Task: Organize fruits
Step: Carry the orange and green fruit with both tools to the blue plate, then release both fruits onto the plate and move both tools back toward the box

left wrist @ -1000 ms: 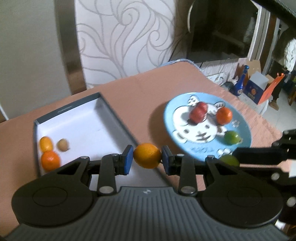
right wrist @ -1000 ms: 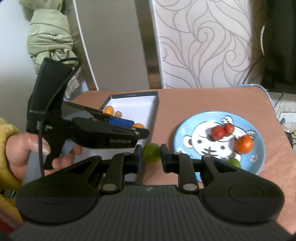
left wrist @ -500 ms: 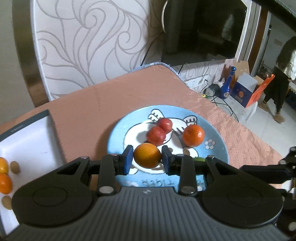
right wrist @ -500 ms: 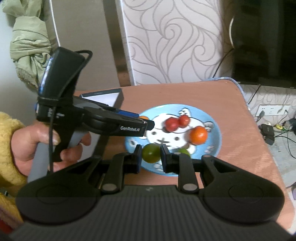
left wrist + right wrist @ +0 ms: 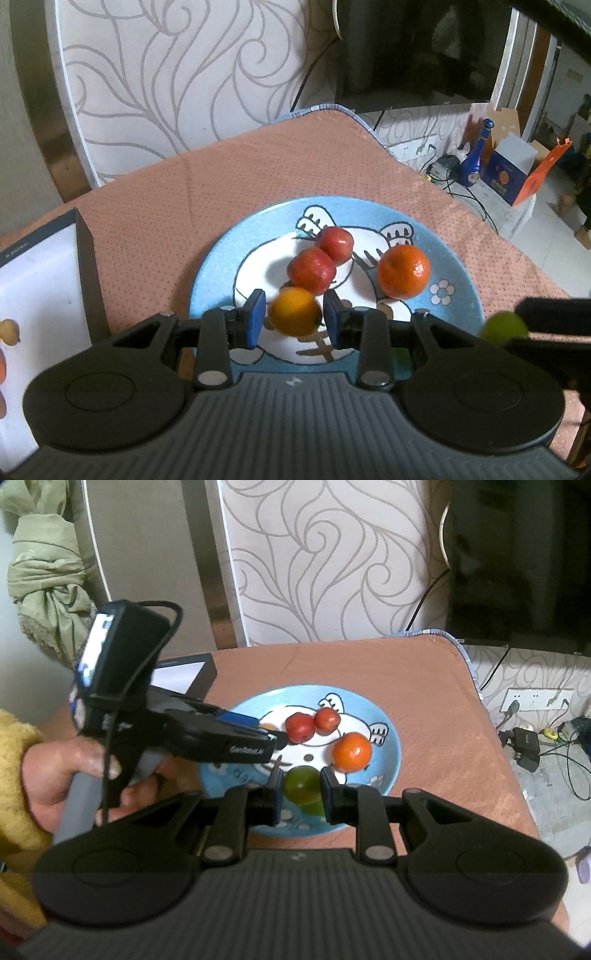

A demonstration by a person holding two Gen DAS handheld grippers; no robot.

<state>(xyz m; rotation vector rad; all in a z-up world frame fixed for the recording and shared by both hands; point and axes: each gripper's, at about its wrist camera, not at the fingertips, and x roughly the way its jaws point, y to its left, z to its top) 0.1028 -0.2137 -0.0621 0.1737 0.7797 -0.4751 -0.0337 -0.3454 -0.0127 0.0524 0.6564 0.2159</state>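
A blue cartoon plate [image 5: 214, 280] [image 5: 391, 753] holds two red fruits [image 5: 312, 273] [image 5: 300, 727], a tangerine [image 5: 403, 271] [image 5: 351, 752] and a green fruit [image 5: 316, 808]. My left gripper [image 5: 294, 319] [image 5: 277, 738] hovers low over the plate's near side. A small orange fruit [image 5: 294, 312] sits blurred between its blue pads, with a sliver of gap on each side. My right gripper [image 5: 301, 790] [image 5: 517, 325] is shut on another green fruit [image 5: 301, 784] [image 5: 504, 328] just above the plate's front right.
A dark box with a white inside [image 5: 86, 273] [image 5: 184, 675] lies left of the plate, with small orange fruits [image 5: 8, 332] at its near end. A hand in a yellow sleeve [image 5: 55, 775] grips the left tool. The table edge [image 5: 480, 229] drops off at the right.
Both grippers have swung right from beside the box to over the plate and sunk slightly. The orange fruit, gripped tight before, now looks blurred and loose between the left pads.
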